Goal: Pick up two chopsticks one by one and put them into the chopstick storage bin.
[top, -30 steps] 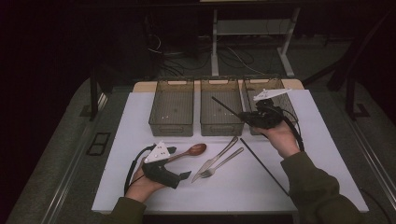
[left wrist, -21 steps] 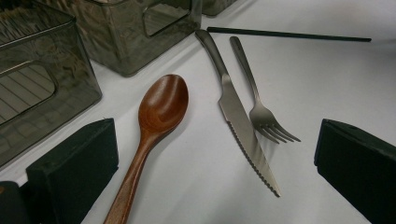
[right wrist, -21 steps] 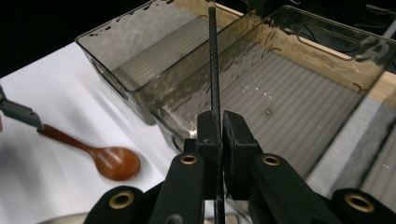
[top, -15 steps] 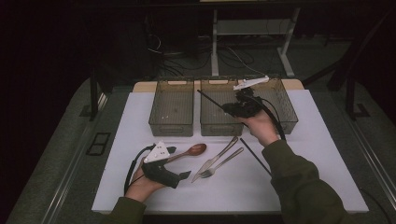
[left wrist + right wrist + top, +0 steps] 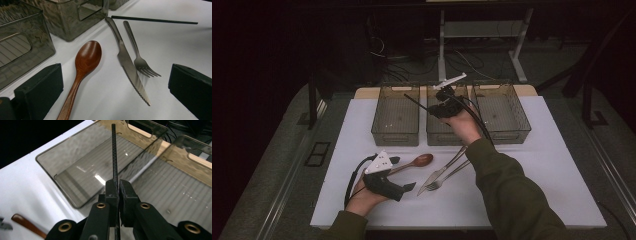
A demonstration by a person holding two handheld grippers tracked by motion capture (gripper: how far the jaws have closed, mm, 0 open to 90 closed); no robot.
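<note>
the right gripper [image 5: 118, 195] has its jaws pinched tight on a thin black chopstick [image 5: 114, 152], the two pads meeting on the stick with almost no gap. the grip sits partway along the shaft, so a long length runs out ahead of the jaws and a shorter length passes back under them; held like that, the stick stays rigid and points where the hand points. in the high view that gripper [image 5: 443, 106] hangs over the middle bin [image 5: 439, 136] of three smoked clear bins, with the stick's free tip reaching out toward the left bin [image 5: 395, 135]. my reading is that the stick is being carried across to be dropped flat in a bin, and the long overhang means the hand has to line it up with the bin's length or the tip will catch on a wall.

the left gripper [image 5: 384, 179] rests low on the white desk [image 5: 562, 165], its jaws standing wide apart and holding nothing. the wooden spoon [image 5: 85, 67] lies between them with its handle running back toward the gripper, touched by neither pad, which looks like a waiting pose for the next pick. just beside the spoon lie a serrated knife [image 5: 128, 65] and a fork [image 5: 138, 57], close together, handles toward the bins. a second black chopstick [image 5: 155, 20] lies on the desk beyond them. the right bin [image 5: 502, 112] looks bare.
</note>
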